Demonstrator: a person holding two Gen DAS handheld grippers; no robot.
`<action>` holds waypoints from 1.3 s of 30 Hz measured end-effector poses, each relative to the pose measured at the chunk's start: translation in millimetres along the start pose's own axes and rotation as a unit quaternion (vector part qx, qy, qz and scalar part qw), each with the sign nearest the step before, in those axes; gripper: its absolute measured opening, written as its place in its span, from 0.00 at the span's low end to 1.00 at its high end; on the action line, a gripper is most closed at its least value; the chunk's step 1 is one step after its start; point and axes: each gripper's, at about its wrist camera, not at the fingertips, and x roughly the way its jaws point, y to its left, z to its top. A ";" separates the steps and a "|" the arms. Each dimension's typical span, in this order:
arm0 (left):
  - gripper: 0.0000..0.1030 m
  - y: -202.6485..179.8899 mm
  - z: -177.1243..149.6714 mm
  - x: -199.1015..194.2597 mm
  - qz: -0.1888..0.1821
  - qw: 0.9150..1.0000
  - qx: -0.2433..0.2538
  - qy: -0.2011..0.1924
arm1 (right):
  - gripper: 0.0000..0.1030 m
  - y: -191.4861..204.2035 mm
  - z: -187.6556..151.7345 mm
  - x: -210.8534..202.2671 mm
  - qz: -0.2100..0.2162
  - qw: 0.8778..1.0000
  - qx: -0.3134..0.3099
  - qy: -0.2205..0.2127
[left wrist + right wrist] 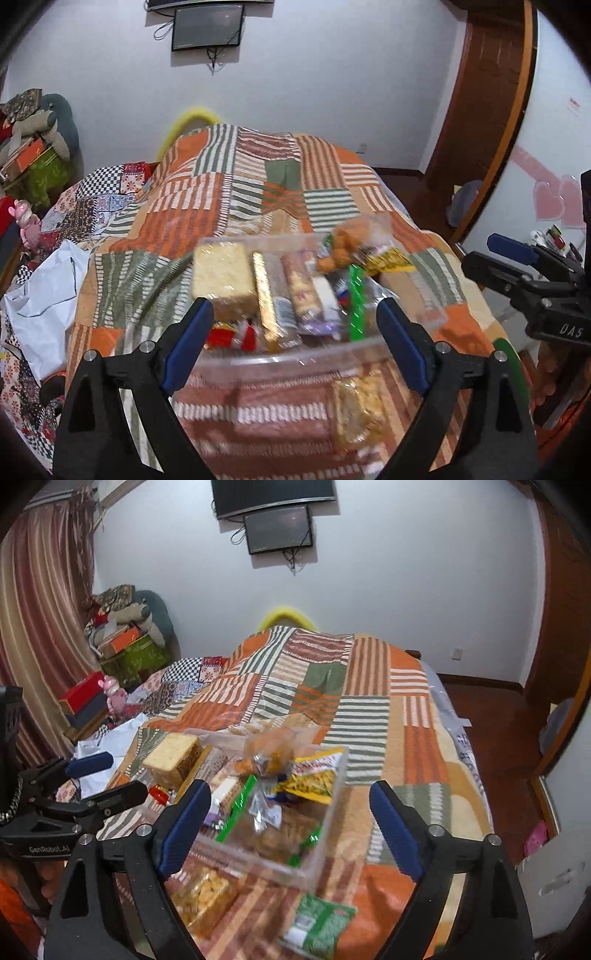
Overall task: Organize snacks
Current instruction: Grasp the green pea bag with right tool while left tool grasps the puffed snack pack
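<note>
- Both grippers hang over a bed covered in an orange, green and cream patchwork blanket (pixel 369 709).
- Left gripper (pixel 295 332): blue-padded fingers (pixel 186 343) spread wide, nothing pinched between them. They're released.
- Just ahead of those fingers and partly between them sits a clear plastic box (pixel 288 358) stuffed with snacks: a pale cracker block (pixel 223 275) toward the left finger, a gold wrapped bar (pixel 267 295) and a biscuit roll (pixel 301 291) in the middle, a green packet (pixel 356 299) near the right finger.
- A yellow-orange snack bag (pixel 356 410) lies on the blanket on the near side of the box, outside it.
- Right gripper (pixel 290 823): fingers (pixel 395 827) also wide apart and gripping nothing.
- The box's near corner (pixel 306 871) sits between them, closer to the left finger, with a yellow packet (pixel 317 775) poking over the rim.
- A green-and-white packet (pixel 317 923) rests on the blanket below, between the two fingers.
- Everything's a bit motion-blurred, so labels are unreadable.
</note>
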 end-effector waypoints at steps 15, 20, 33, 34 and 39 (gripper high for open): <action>0.89 -39.9 -54.5 27.3 -0.041 0.995 0.010 0.087 | 0.86 -28.9 -67.6 11.6 -0.006 0.995 0.052 0.082; 0.89 -46.5 -61.3 44.8 -0.051 0.992 0.006 0.115 | 0.86 -34.3 -87.1 19.4 -0.005 0.992 0.061 0.112; 0.59 -50.8 -85.4 82.1 -0.050 0.986 0.016 0.158 | 0.65 -25.4 -106.4 41.0 -0.007 0.988 0.046 0.148; 0.56 -51.5 -87.7 83.9 -0.051 0.985 0.017 0.161 | 0.62 -24.0 -107.0 41.1 -0.009 0.988 0.041 0.148; 0.44 -51.1 -94.6 84.0 -0.047 0.987 0.016 0.155 | 0.45 -20.9 -106.1 44.1 -0.003 0.988 0.032 0.150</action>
